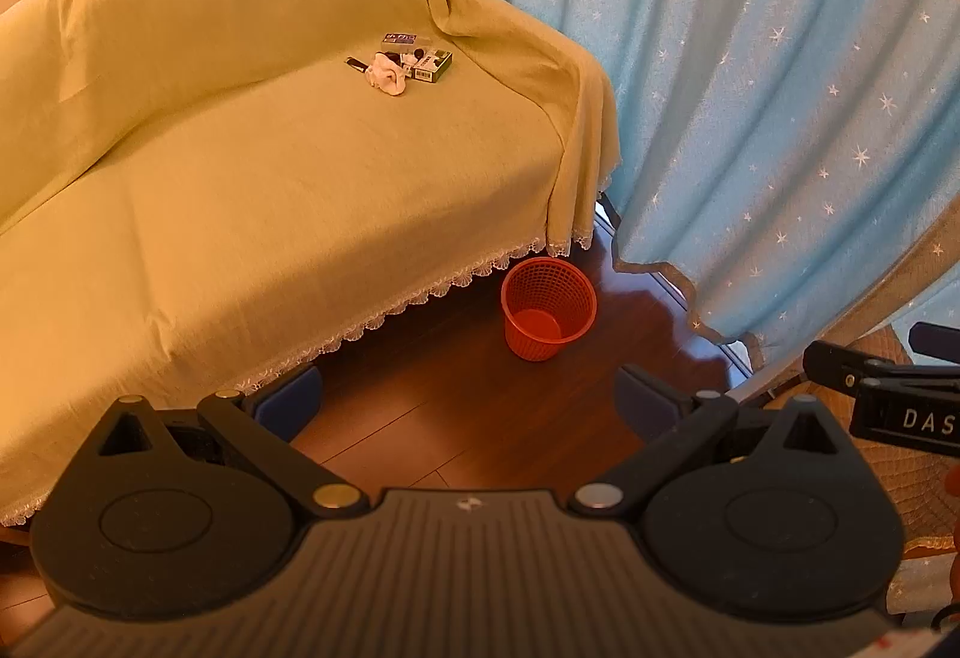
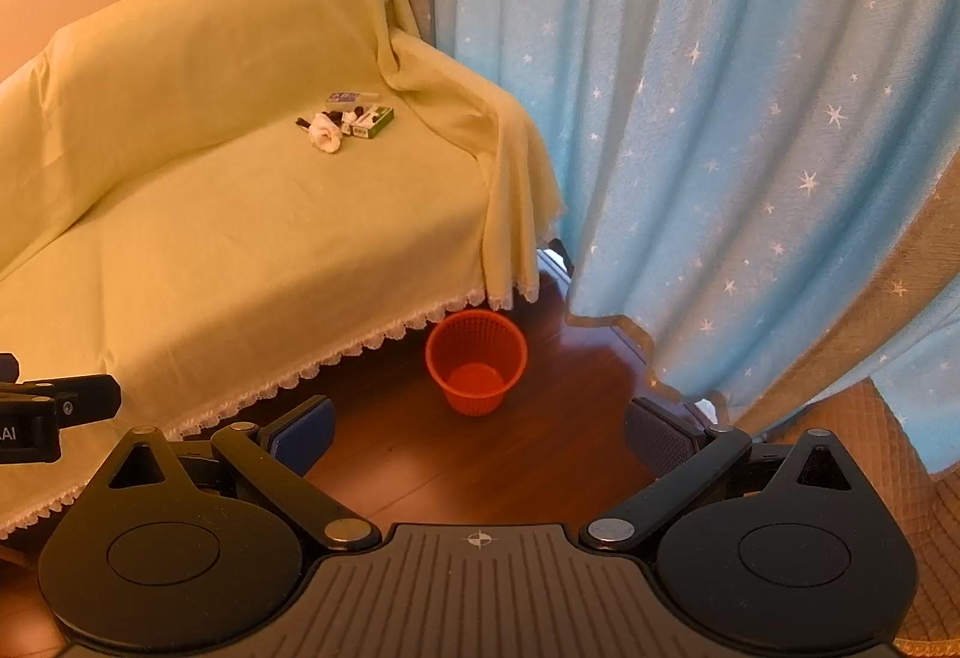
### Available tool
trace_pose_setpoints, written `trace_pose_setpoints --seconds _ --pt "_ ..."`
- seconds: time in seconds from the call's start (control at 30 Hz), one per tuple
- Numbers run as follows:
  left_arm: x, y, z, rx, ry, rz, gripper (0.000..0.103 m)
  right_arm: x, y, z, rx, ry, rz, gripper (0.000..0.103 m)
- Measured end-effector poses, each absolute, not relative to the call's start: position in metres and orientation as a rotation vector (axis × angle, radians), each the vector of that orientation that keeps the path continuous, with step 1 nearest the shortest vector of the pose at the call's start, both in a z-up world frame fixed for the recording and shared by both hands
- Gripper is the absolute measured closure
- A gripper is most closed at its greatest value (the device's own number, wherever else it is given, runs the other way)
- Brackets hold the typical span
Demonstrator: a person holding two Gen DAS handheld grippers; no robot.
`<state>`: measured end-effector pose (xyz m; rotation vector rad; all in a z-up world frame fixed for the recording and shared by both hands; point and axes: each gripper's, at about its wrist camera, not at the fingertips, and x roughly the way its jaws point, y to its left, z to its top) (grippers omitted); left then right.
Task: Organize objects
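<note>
On the yellow-draped sofa [image 1: 300, 166] sits an untouched clutter pile [image 1: 401, 61]; both grippers spread, empty, well apart from it; next: approach, carry to orange mesh basket [image 1: 549, 307].

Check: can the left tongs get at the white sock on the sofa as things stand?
Probably yes, after a long approach. The left tongs are open and hold nothing, over the floor near the basket. The sock lies far back on the sofa, with bare seat between.

Yellow-green sofa cover [image 1: 270, 166] with white lace trim, orange mesh basket [image 1: 549, 307], light-blue star-patterned curtain [image 1: 750, 88]
</note>
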<state>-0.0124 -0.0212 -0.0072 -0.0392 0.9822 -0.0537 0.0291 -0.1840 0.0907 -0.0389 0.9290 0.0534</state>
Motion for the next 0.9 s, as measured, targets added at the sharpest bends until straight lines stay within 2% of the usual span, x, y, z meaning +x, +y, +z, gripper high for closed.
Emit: trace_pose_setpoints --seconds 0.9 --pt "-0.0069 -0.0206 -0.0099 -0.04 0.99 -0.052 0.001 0.033 -0.1868 0.0844 -0.045 0.931 0.062 0.003"
